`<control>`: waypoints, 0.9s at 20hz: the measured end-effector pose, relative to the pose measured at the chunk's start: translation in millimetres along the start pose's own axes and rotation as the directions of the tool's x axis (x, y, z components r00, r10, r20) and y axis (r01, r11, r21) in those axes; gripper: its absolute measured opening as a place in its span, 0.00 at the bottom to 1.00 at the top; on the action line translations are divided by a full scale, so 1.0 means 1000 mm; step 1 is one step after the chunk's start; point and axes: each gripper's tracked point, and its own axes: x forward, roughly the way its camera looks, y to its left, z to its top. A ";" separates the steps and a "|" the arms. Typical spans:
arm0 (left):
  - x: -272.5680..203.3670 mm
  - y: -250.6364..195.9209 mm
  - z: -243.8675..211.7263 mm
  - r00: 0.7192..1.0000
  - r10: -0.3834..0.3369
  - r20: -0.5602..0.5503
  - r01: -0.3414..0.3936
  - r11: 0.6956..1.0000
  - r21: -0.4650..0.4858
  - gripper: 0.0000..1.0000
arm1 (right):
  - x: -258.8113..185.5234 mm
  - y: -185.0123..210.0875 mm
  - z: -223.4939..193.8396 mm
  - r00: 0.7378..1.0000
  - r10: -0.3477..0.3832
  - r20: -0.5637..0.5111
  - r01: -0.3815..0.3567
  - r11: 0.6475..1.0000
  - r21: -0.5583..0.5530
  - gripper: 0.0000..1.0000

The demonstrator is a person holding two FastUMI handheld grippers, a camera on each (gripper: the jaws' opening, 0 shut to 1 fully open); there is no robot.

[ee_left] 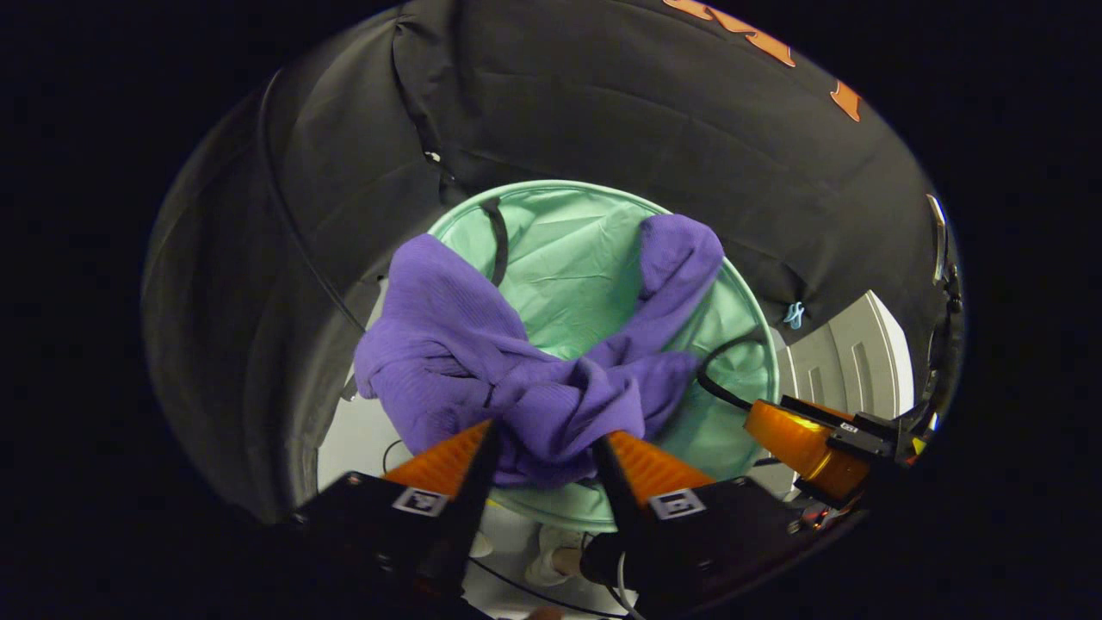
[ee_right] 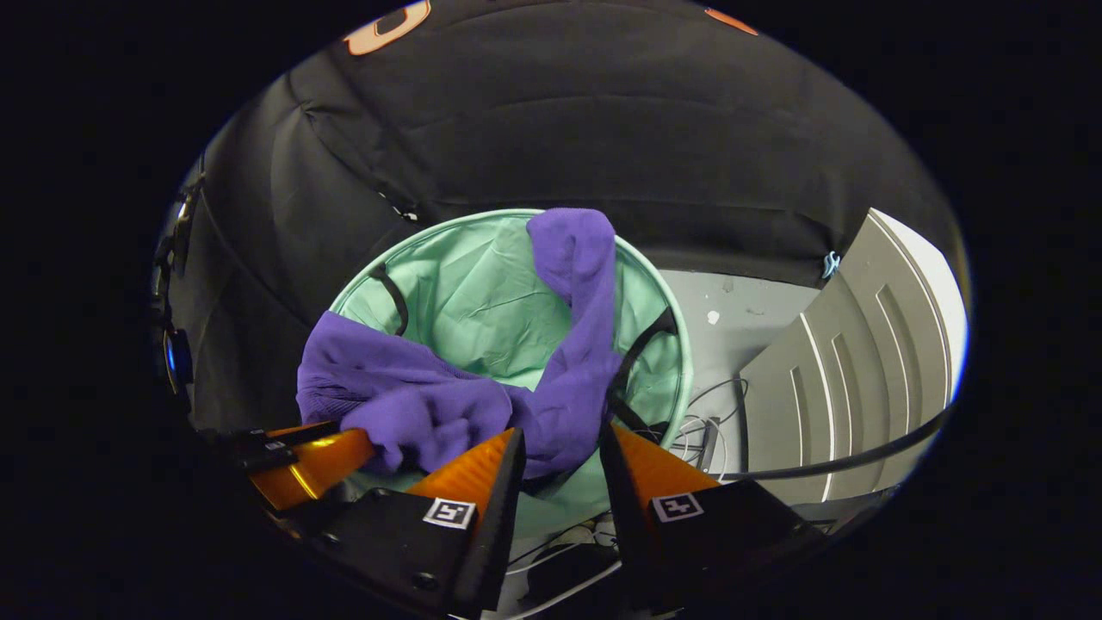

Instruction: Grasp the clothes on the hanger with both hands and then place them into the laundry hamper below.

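A purple garment (ee_left: 525, 379) lies bunched across the mouth of the mint-green laundry hamper (ee_left: 585, 258). One part hangs over the hamper's left rim and a sleeve (ee_left: 680, 250) reaches the far rim. My left gripper (ee_left: 542, 439) hovers over the near rim with its fingers apart, and the bunched cloth sits just ahead of and between the tips. My right gripper (ee_right: 560, 443) is also apart, with the sleeve (ee_right: 572, 344) hanging just past its tips. The right gripper (ee_left: 801, 443) sits beside the hamper, a little clear of the cloth. The left gripper (ee_right: 314, 461) is by the bunch.
The booth's black cloth wall (ee_left: 603, 112) rises right behind the hamper. A white panelled door (ee_right: 852, 370) stands at the right. Loose cables (ee_right: 706, 413) lie on the grey floor (ee_right: 740, 319) beside the hamper, and black hamper straps (ee_right: 392, 297) hang inside.
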 end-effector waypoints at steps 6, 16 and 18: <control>-0.022 0.004 -0.003 0.998 0.052 0.026 -0.053 0.998 0.034 0.92 | -0.026 -0.012 0.014 0.998 -0.032 0.049 0.031 0.999 0.019 0.95; -0.121 -0.003 0.049 0.966 0.044 0.256 -0.055 0.998 0.037 0.92 | -0.135 -0.032 0.072 0.959 -0.056 0.279 0.045 0.998 0.043 0.99; -0.152 -0.014 0.063 0.946 0.029 0.323 -0.046 0.998 0.047 0.92 | -0.167 -0.038 0.087 0.940 -0.062 0.334 0.049 0.998 0.049 0.99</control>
